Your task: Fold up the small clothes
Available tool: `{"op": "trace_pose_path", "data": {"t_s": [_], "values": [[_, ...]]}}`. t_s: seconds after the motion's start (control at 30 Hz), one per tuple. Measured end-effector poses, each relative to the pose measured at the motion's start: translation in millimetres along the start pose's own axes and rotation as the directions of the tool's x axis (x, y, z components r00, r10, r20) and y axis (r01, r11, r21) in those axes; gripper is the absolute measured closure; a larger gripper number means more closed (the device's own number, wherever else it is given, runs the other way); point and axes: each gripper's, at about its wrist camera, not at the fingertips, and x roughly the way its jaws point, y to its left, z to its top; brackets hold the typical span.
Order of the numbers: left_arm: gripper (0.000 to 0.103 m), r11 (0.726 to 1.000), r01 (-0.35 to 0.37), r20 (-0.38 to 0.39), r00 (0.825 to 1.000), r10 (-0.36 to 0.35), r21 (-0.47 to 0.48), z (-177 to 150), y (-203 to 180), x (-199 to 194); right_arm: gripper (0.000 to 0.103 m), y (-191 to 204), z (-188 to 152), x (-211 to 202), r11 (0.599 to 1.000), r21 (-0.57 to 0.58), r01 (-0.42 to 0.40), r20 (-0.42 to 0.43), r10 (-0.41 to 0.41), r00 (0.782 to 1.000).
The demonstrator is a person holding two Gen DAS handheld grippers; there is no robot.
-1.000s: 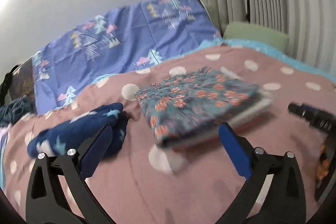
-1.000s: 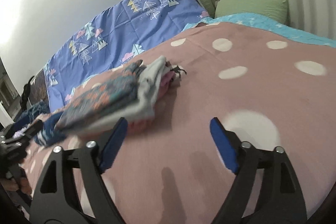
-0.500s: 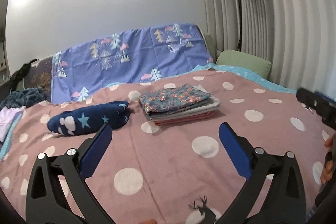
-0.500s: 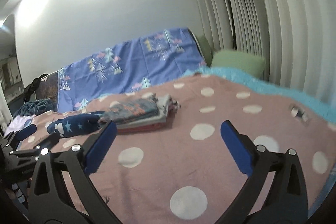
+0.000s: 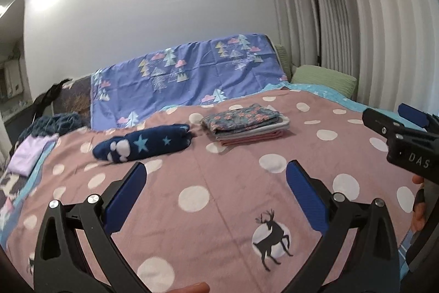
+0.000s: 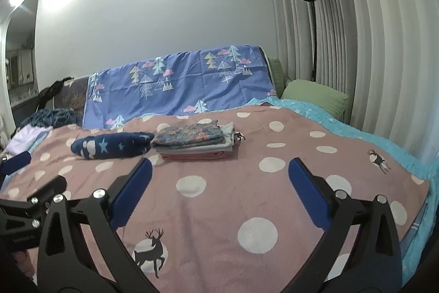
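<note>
Plainly both the left gripper [image 5: 215, 188] and the right gripper [image 6: 219, 184] hang with blue-padded fingers spread wide and nothing between them, well short of the flower-print stack of folded small clothes [image 6: 196, 142] lying at twelve o'clock on the pink polka-dot bedspread [image 6: 274, 197]. A careless reach for the rolled navy star-patterned fleece [image 5: 142, 146], just at the stack's nine o'clock, could likely nudge the pile and slide its layers askew. Whether the lilac cloth [image 5: 26, 158] at nine o'clock is folded I cannot tell, and the stack's lower layers show only as edges.
</note>
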Motion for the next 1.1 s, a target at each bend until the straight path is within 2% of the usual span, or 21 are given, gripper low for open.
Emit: {"op": "trace_pose_path", "data": {"t_s": [0.2, 0.57, 1.1], "values": [[0.001, 0.997, -0.008, -0.036, 0.999, 0.006, -0.077, -12.7, 22.3, -3.7, 0.002, 16.9, -5.9, -13.2, 1.0, -0.03, 0.001, -0.005, -0.001, 1.0], [0.001, 0.998, -0.006, -0.015, 1.0, 0.005, -0.055, -20.6, 27.3, -9.3, 0.002, 41.1, -11.8, -18.5, 0.997, -0.072, -0.002, -0.032, 0.0, 0.999], [0.001, 0.998, -0.006, -0.045, 0.999, 0.003, -0.066, -31.8, 33.9, -6.3, 0.002, 40.1, -19.2, -6.9, 0.999, -0.044, 0.016, -0.105, -0.021, 0.994]]}}
